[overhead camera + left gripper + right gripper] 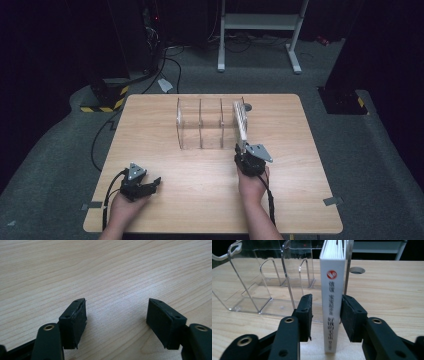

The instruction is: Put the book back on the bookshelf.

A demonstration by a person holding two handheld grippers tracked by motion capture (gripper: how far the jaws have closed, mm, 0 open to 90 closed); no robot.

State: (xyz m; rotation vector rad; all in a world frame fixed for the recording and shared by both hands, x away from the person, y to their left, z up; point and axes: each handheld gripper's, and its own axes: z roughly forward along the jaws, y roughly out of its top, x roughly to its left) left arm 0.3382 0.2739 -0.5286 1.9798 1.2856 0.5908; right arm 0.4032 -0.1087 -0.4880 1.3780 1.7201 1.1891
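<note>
A white book with a red round logo on its spine stands upright in the rightmost slot of a clear acrylic rack. In the high view the book pokes out of the rack toward me. My right gripper straddles the spine: the right pad touches it and the left pad stands a small gap away, so the gripper is open. From above, the right gripper sits just in front of the rack. My left gripper rests low at the table's front left, open with bare wood between its pads.
The rack's other slots to the left hold nothing. A round cable hole lies in the wooden table behind the rack. A white stand and cables are on the floor beyond.
</note>
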